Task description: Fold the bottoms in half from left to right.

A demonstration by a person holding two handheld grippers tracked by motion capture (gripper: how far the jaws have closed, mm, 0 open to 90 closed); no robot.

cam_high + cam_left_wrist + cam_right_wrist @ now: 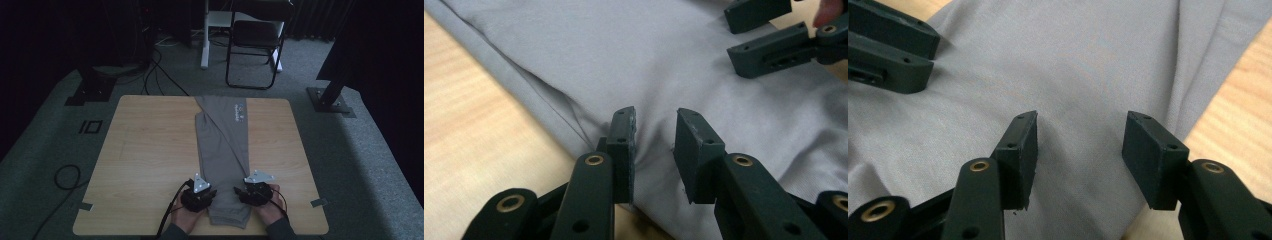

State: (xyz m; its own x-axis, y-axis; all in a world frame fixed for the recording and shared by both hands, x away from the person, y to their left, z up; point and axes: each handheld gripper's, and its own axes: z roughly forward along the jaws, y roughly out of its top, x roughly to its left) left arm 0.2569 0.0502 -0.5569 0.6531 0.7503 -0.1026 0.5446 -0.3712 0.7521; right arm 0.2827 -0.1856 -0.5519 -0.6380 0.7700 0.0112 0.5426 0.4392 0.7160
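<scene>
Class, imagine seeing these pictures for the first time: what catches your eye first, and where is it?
A grey folded garment lies lengthwise down the middle of the wooden table. At its near end the left gripper and right gripper sit on either side, jaws open over the cloth. A dark chair stands beyond the table.

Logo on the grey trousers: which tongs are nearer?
Right, narrowly. The right tongs sit below the logo, on the trousers' right edge; the left tongs are further left.

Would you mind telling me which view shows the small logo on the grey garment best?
The high view: the logo sits near the far end of the grey garment. The two gripper views look at plain cloth at its near end.
</scene>
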